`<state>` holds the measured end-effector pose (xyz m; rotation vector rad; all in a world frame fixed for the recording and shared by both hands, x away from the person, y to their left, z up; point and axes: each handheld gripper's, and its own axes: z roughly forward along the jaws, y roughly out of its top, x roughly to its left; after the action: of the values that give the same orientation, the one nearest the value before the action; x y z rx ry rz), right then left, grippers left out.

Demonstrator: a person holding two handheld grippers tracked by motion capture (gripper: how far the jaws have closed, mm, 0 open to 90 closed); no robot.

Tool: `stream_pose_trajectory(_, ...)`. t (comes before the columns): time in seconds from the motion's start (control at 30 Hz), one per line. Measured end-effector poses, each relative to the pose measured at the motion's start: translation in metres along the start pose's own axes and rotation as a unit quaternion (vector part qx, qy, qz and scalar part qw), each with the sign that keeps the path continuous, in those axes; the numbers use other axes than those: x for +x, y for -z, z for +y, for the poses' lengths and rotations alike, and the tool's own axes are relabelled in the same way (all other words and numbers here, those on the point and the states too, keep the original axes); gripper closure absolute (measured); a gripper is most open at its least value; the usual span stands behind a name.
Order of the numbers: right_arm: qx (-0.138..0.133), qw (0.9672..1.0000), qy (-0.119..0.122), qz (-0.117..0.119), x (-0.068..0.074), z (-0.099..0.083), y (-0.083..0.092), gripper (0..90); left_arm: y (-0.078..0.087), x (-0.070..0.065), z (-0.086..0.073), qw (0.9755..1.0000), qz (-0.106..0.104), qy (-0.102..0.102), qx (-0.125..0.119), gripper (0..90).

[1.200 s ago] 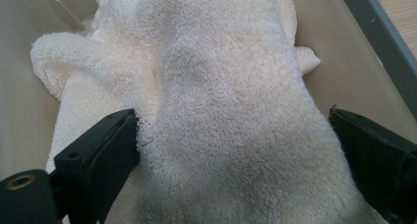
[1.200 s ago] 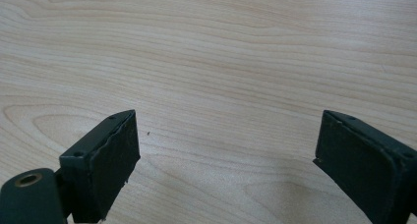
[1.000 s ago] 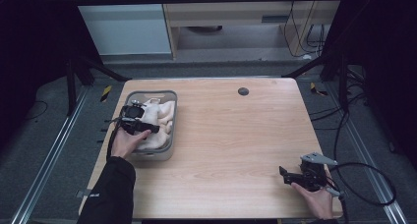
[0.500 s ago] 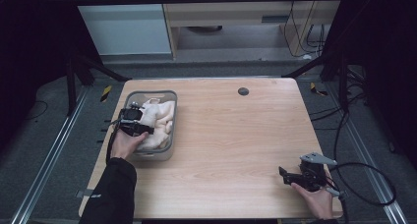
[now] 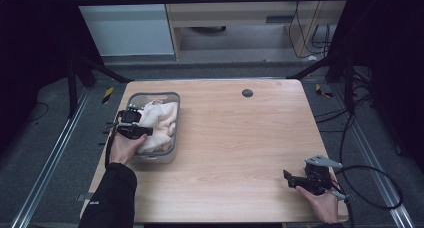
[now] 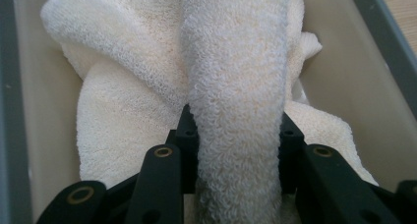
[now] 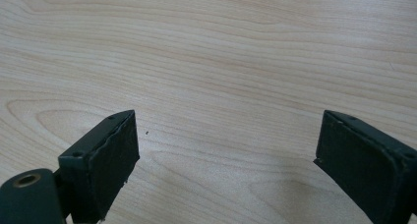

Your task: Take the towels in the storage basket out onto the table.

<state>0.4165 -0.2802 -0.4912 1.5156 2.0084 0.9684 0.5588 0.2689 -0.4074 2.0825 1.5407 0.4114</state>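
1. Towel (image 6: 236, 111): cream terry, bunched inside the grey bin (image 5: 172, 153) at the bench's (image 5: 240, 138) left edge; one fold stands up as a ridge
2. Left tongs (image 5: 131, 130) have just been closing and now pinch that ridge between both jaws; grip looks good
3. Key relation: the ridge's long axis runs straight away from the left tongs, in line with the jaws, so I'd judge a straight lift peels the towel out of the bin
4. Right tongs (image 7: 223, 155): jaws wide apart, nothing between them, resting over bare wood at the bench's near right corner, well apart from the bin; left hand is clearly nearer
5. Count: one bin, cloth reads as one towel but can't rule out more, two tongs, one dark round spot (image 5: 247, 93) near the far edge
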Motion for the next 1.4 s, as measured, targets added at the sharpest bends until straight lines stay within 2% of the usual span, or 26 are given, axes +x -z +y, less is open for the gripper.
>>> stream_pose_trajectory(0.17, 0.001, 1.0000, 0.001, -0.001, 0.000, 0.000, 0.000, 9.0, 0.012, 0.001, 0.001, 0.9998, -0.003, 0.001, -0.019, 65.1)
stream_pose_trajectory(0.3, 0.000, 1.0000, 0.002, -0.001, 0.000, 0.000, 0.000, 9.0, 0.024, -0.001, 0.003, 0.9991, -0.004, -0.002, -0.042, 65.3)
stream_pose_trajectory(0.47, 0.000, 1.0000, 0.003, -0.001, 0.000, 0.000, 0.000, 9.0, 0.035, -0.002, 0.006, 0.9984, -0.003, -0.011, -0.055, 65.4)
stream_pose_trajectory(0.5, 0.001, 1.0000, 0.002, 0.000, 0.000, 0.000, 0.000, 9.0, 0.037, -0.002, 0.007, 0.9983, -0.004, -0.008, -0.058, 65.4)
stream_pose_trajectory(0.7, 0.001, 1.0000, 0.000, 0.002, 0.000, 0.000, 0.000, 9.0, 0.055, 0.000, 0.013, 0.9968, -0.007, -0.005, -0.079, 65.6)
stream_pose_trajectory(0.83, -0.002, 1.0000, 0.002, 0.000, 0.000, 0.000, 0.000, 9.0, 0.068, -0.002, 0.016, 0.9954, -0.007, -0.010, -0.095, 65.7)
stream_pose_trajectory(1.13, -0.002, 1.0000, 0.002, 0.000, 0.000, 0.000, 0.000, 9.0, 0.091, -0.010, 0.022, 0.9934, -0.010, -0.026, -0.112, 65.7)
stream_pose_trajectory(1.4, -0.002, 1.0000, 0.003, 0.001, 0.000, 0.000, 0.000, 9.0, 0.106, -0.012, 0.028, 0.9918, -0.009, -0.030, -0.124, 65.8)
